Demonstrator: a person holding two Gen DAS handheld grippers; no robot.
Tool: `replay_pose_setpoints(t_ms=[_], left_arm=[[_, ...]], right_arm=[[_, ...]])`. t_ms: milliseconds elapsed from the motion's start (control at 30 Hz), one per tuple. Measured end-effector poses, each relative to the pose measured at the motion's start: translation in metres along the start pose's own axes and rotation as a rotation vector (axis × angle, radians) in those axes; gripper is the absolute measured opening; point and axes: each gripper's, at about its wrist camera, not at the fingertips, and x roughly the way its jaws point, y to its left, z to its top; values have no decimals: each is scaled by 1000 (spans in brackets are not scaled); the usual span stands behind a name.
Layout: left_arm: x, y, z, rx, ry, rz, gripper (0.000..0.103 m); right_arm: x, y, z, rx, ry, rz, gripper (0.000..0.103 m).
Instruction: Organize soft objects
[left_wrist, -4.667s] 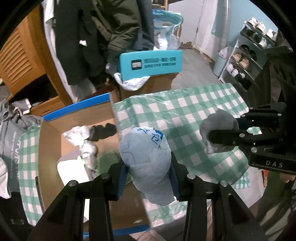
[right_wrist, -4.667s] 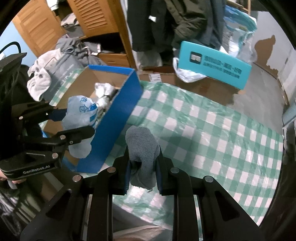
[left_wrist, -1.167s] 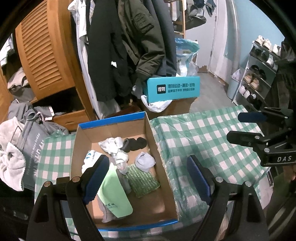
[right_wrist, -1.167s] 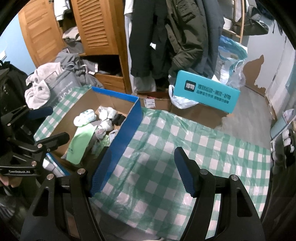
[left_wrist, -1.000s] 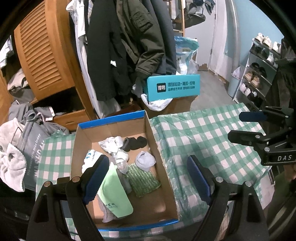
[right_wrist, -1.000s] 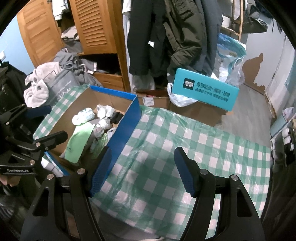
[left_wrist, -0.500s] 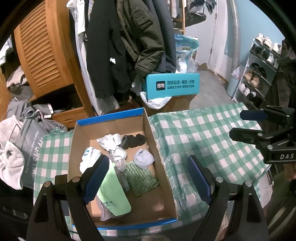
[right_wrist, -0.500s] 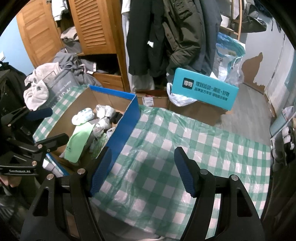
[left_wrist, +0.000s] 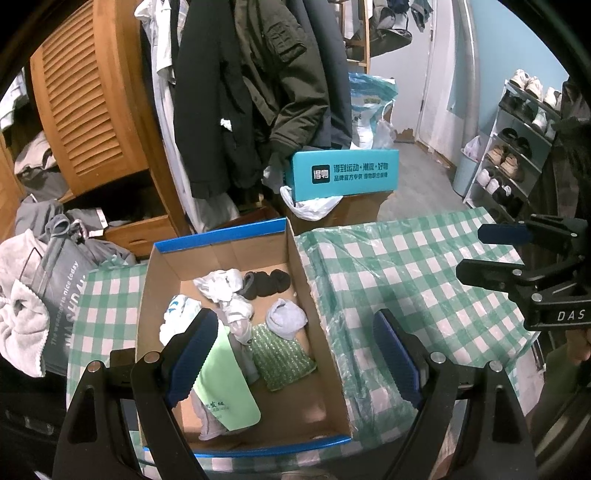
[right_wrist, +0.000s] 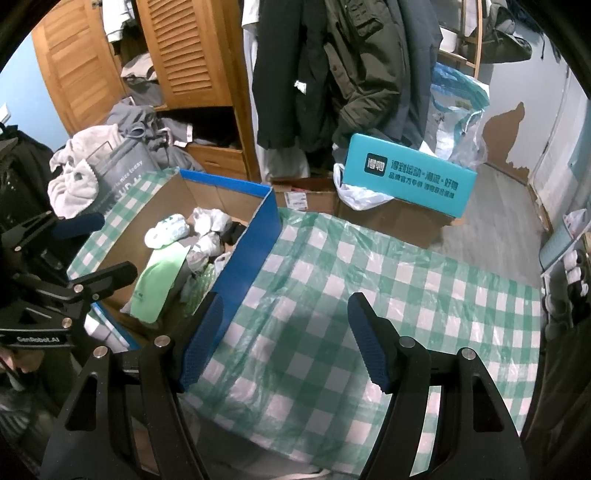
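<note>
A blue-edged cardboard box (left_wrist: 225, 236) stands on the left of the green checked tablecloth (left_wrist: 406, 273). In it lie white socks (left_wrist: 221, 284), black socks (left_wrist: 266, 284), a grey sock (left_wrist: 286, 317), a green textured cloth (left_wrist: 279, 356), a light green cloth (left_wrist: 225, 384) and a white-blue bundle (left_wrist: 177, 317). My left gripper (left_wrist: 295, 354) is open and empty, above the box's near end. My right gripper (right_wrist: 284, 343) is open and empty, above the tablecloth right of the box (right_wrist: 258, 236). It also shows in the left wrist view (left_wrist: 491, 254).
Coats (left_wrist: 258, 92) hang behind the table beside a wooden louvred wardrobe (left_wrist: 92, 110). A teal box (left_wrist: 343, 173) sits on cartons behind the table. A grey bag (left_wrist: 55, 288) and towels lie left. A shoe rack (left_wrist: 517, 147) stands at the right.
4.7 s ago each gripper held a soft item; both are now open and empty, pulled back and higher. Over the last second the views barely shift.
</note>
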Motion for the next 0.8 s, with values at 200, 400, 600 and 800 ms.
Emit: replay_pose_setpoints(t_ms=[200, 400, 600, 800], left_arm=[[0, 0, 0, 1, -1, -1, 87], [0, -1, -1, 0, -4, -3, 87], [-1, -3, -2, 2, -1, -15, 87], [-2, -8, -3, 13, 7, -26, 87]], right_arm=[[0, 2, 0, 0, 0, 0, 69], [-1, 2, -1, 0, -2, 1, 69], [-1, 3, -1, 3, -5, 0, 69], [-2, 2, 0, 4, -3, 1, 69]])
